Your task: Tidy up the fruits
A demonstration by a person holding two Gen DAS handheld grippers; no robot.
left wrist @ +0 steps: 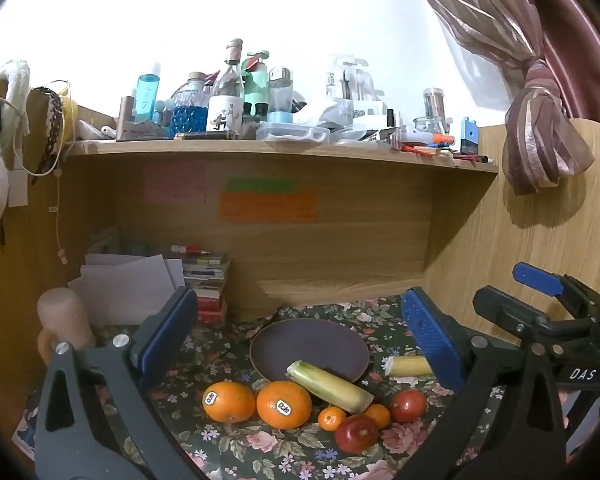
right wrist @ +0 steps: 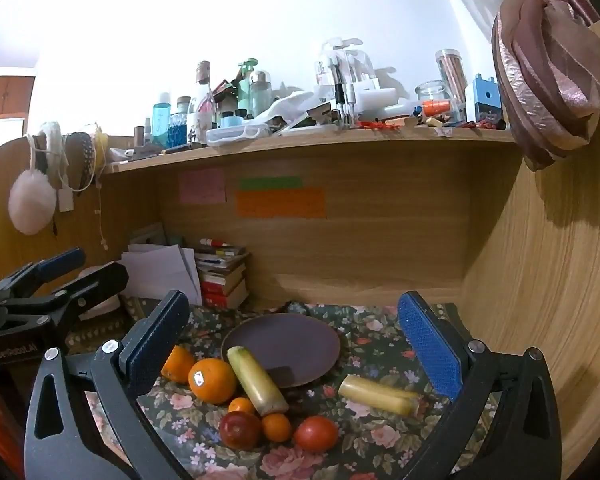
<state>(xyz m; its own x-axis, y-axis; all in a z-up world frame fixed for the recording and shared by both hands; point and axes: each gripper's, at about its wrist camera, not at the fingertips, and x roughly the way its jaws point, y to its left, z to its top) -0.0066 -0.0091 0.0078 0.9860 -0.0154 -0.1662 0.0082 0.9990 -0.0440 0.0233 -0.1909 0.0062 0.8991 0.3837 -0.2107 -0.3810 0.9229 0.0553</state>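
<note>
Blue ribbed pads stand wide apart on both tools: the left gripper (left wrist: 298,336) and the right gripper (right wrist: 296,346) are fully spread with nothing between their jaws, each hovering short of the fruit and tipped slightly downward.

Nearest the tools, on the dark floral tablecloth (left wrist: 260,452), lie 2 red tomatoes, one dark (left wrist: 356,433) and one brighter (left wrist: 407,406), with 2 small orange mandarins (left wrist: 332,418) between and just behind them. Beside these, toward the left, sit 2 large oranges with stickers (left wrist: 284,404), touching or nearly so.

Behind them a pale yellow-green peeled corn cob (left wrist: 330,390) lies on a diagonal, its far end resting over the rim of the round brown plate (left wrist: 300,344) and its near end down among the mandarins. A second yellow corn cob (right wrist: 378,396) lies apart on the cloth to the right, its long axis running roughly crosswise, just below the right gripper's right-hand pad.

The plate holds nothing but the tip of that leaning cob, so sorting looks barely begun. Fruit sits ahead of and below both tools. I judge the oranges nearer the left hand, while the lone cob falls to the right one, whose jaws would need turning to close across its width.

Farthest back rise the wooden desk wall (left wrist: 340,248) and cluttered shelf (left wrist: 260,146).
</note>
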